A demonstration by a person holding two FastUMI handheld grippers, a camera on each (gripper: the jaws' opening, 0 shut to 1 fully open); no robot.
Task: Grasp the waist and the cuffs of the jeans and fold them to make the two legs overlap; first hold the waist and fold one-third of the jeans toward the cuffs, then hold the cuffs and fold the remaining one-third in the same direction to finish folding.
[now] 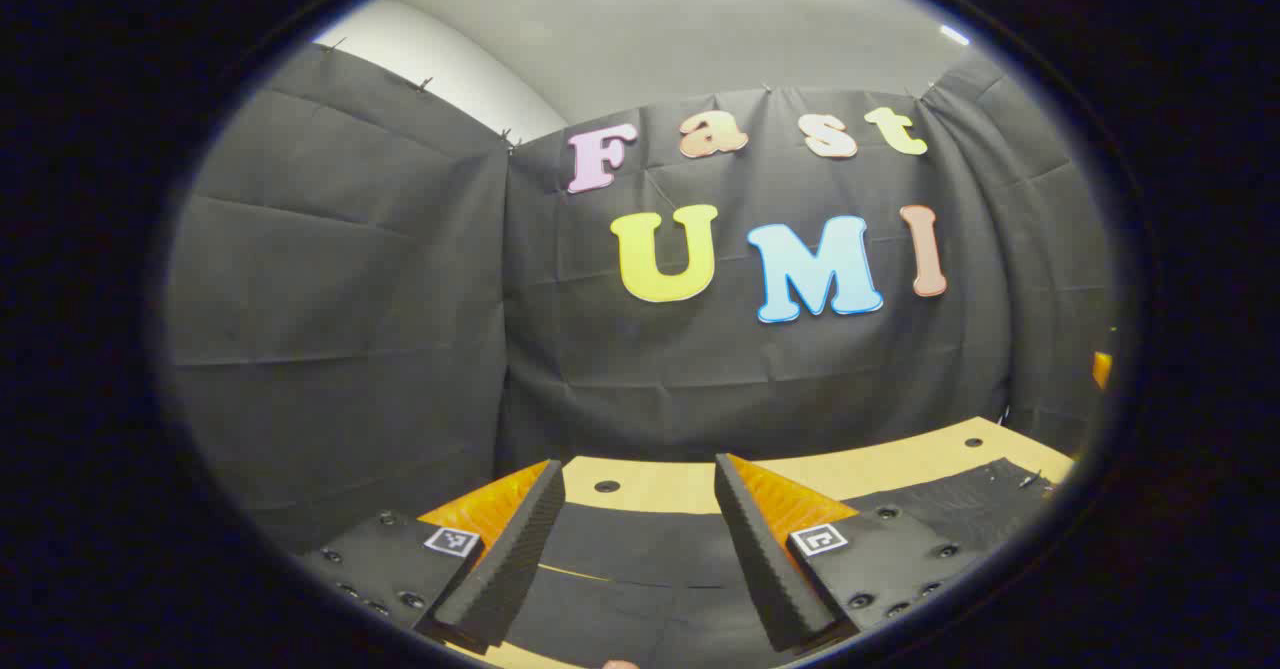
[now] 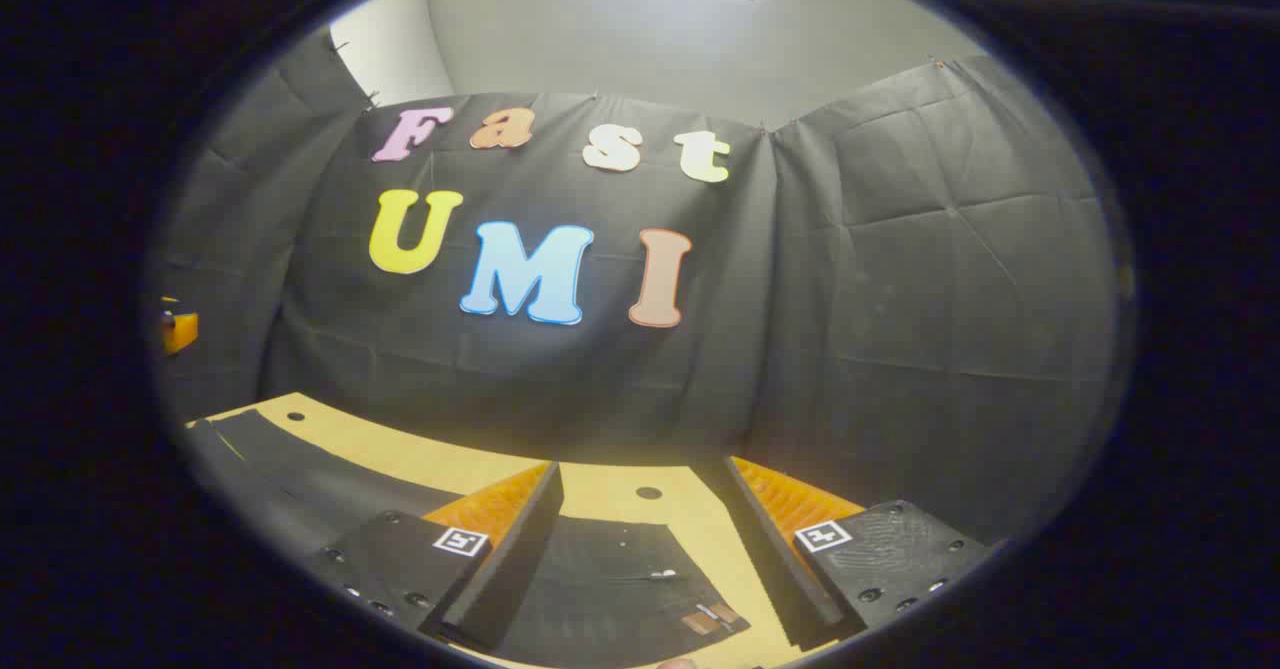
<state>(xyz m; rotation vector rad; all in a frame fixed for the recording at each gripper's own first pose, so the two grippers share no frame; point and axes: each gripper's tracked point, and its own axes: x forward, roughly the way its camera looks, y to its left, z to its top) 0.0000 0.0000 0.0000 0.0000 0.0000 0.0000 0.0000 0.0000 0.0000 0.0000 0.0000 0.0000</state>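
Observation:
Black jeans (image 1: 640, 559) lie flat on a light wooden table (image 1: 680, 484). In the left gripper view the cloth runs under my left gripper (image 1: 640, 549) and stretches off to the right (image 1: 980, 499). My left gripper is open, its fingers (image 1: 505, 559) held above the cloth. In the right gripper view the waist end of the jeans (image 2: 610, 589), with a small brown tag, lies between the fingers (image 2: 770, 559) of my right gripper (image 2: 640, 554), which is open. The legs stretch away to the left (image 2: 290, 479).
Black cloth walls close the booth behind and beside the table. Small round holes (image 1: 606, 486) dot the tabletop. Bare table (image 2: 640, 479) shows beyond the jeans up to the back wall. An orange object (image 2: 178, 332) sits at the far left edge of the right gripper view.

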